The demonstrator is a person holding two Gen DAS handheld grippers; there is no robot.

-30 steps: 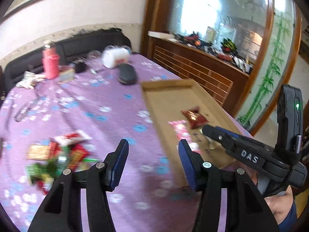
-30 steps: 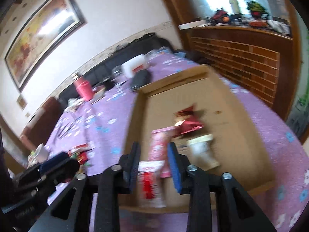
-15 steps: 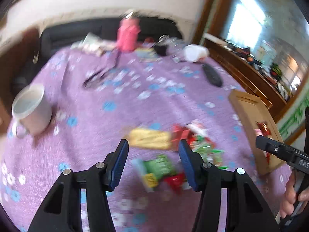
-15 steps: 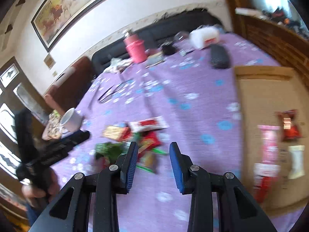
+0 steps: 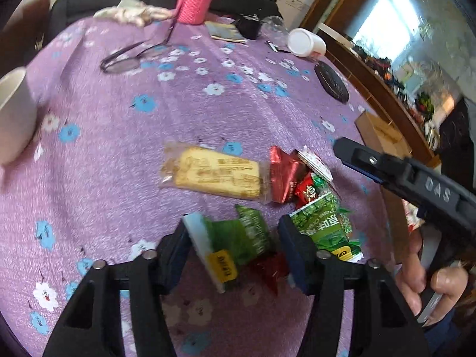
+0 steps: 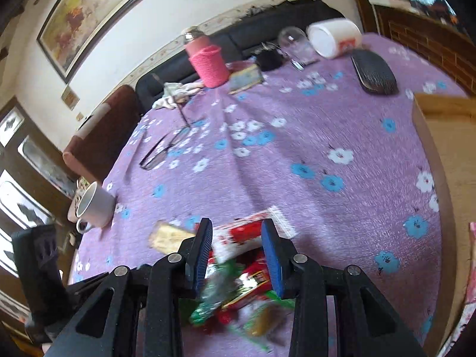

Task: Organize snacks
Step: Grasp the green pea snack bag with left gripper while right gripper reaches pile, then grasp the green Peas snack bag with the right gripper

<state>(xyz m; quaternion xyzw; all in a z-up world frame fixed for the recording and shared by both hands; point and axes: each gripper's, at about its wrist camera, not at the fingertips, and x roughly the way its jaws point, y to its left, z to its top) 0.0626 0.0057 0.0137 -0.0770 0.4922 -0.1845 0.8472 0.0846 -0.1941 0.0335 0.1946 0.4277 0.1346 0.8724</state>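
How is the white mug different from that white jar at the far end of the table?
The mug stands upright near the table's edge; the jar lies on its side at the far end. The mug has a handle and looks plain; the jar has none and carries a red label. Both are white and rest on the purple flowered cloth.

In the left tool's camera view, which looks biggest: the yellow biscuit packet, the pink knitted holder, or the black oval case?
1. Yellow biscuit packet, though it lies nearest the camera.
2. Pink knitted holder.
3. Black oval case.
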